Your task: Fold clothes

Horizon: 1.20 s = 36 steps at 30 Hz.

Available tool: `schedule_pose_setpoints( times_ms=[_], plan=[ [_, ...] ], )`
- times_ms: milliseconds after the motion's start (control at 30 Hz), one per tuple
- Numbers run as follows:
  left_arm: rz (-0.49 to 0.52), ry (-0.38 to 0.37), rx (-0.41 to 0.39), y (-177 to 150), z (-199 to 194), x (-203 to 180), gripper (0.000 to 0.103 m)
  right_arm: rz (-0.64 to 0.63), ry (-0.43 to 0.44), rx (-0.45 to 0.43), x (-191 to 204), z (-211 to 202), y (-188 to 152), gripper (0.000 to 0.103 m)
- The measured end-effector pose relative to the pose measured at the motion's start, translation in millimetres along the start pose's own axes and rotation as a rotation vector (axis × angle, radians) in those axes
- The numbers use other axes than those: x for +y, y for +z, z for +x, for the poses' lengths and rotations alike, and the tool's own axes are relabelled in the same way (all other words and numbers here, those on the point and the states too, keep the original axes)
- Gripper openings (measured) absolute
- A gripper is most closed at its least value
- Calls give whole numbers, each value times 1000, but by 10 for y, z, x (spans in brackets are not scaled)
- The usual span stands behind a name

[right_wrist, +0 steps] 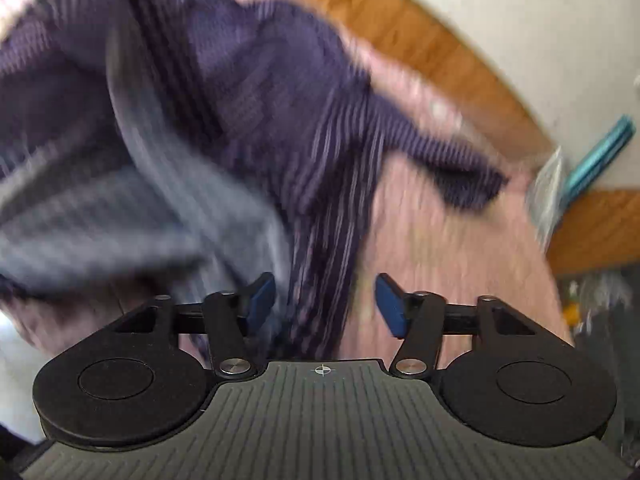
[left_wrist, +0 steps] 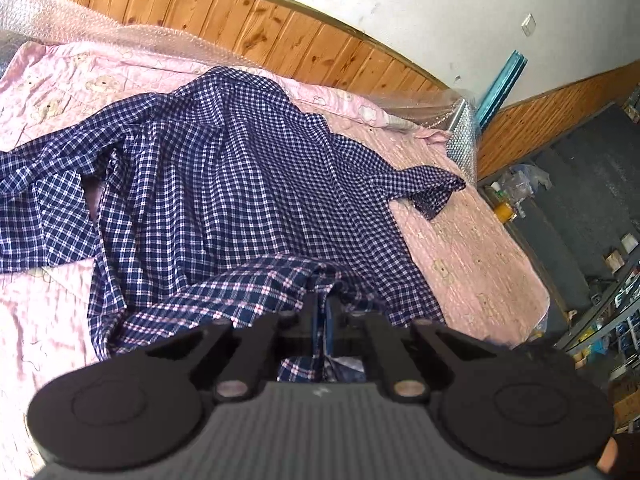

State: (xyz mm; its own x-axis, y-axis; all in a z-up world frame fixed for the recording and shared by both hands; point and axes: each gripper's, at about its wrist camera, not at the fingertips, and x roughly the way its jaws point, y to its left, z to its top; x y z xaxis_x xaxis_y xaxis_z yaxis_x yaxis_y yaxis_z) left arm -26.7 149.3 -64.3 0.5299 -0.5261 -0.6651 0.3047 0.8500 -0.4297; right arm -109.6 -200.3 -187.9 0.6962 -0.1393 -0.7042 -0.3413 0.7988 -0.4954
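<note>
- Shirt (left_wrist: 224,184): dark blue check with white and pink lines, spread rumpled over the bed; most of it lies ahead of the left fingers, one sleeve running off to their left, another tip reaching ahead and to their right.
- Left gripper (left_wrist: 322,312): fingers drawn together, pinching a bunched fold of the shirt's near edge; cloth rises to the tips and hangs below them.
- Right gripper (right_wrist: 325,304): blue pads (right_wrist: 390,304) standing apart, nothing pressed between them. The picture is smeared, but shirt cloth shows ahead of the gap and to its left, not gripped.
- Bedcover (left_wrist: 460,240): pink, quilted, with a faint bear print; under the shirt, bare to the right of both pairs of fingers.
- Wood panelling (left_wrist: 280,32): beyond the bed, far ahead of the fingers, white wall above it.
- Teal bar (left_wrist: 502,80): leaning in the corner, ahead and right.
- Hand (left_wrist: 608,458): only a fingertip shows, at the left gripper's lower right edge.
</note>
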Motion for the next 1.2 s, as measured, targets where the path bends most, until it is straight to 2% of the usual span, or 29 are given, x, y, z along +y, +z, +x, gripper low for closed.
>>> schedule_pose_setpoints(
  times_ms=[67, 133, 267, 367, 567, 600, 667, 700, 733, 767, 800, 833, 900, 967, 1067, 1133, 1200],
  plan=[
    [14, 2, -6, -10, -36, -36, 3, 79, 41, 74, -169, 48, -119, 9],
    [18, -16, -11, -31, -87, -57, 3, 97, 20, 71, -337, -81, -259, 3],
    [35, -34, 1, -105, -153, -107, 3, 123, -33, 77, -672, -317, -477, 3],
    [46, -33, 19, -181, -181, -141, 3, 101, -64, 100, -803, -307, -598, 3],
    [66, -21, 59, -426, -299, -222, 3, 148, -55, 199, -1066, -166, -837, 3],
    [72, -18, 71, -482, -319, -236, 4, 143, -51, 201, -1041, -188, -856, 3],
    [98, 8, 90, -612, -355, -274, 4, 118, -33, 148, -992, -298, -817, 6],
    [120, 36, 95, -682, -373, -302, 5, 96, -13, 105, -925, -373, -778, 13],
    [142, 64, 95, -759, -395, -327, 5, 76, 24, 53, -860, -458, -720, 14],
    [158, 78, 99, -831, -409, -344, 5, 56, 63, 1, -791, -544, -661, 23],
    [167, 76, 110, -896, -408, -356, 5, 34, 113, -53, -708, -636, -595, 35],
    [176, 74, 122, -960, -407, -368, 5, 12, 163, -106, -624, -725, -529, 40],
    [188, 56, 168, -1063, -387, -378, 5, -40, 301, -189, -433, -825, -381, 57],
    [186, 30, 223, -1134, -395, -343, 7, -91, 427, -249, -237, -838, -208, 60],
    [168, 6, 276, -1220, -502, -216, 7, -47, 541, -253, -82, -697, 66, 58],
    [100, -19, 234, -1177, -669, -60, 9, 31, 602, -217, -129, -516, 197, 58],
    [-7, -28, 148, -1079, -776, 135, 20, 115, 625, -146, -205, -323, 234, 55]
  ],
)
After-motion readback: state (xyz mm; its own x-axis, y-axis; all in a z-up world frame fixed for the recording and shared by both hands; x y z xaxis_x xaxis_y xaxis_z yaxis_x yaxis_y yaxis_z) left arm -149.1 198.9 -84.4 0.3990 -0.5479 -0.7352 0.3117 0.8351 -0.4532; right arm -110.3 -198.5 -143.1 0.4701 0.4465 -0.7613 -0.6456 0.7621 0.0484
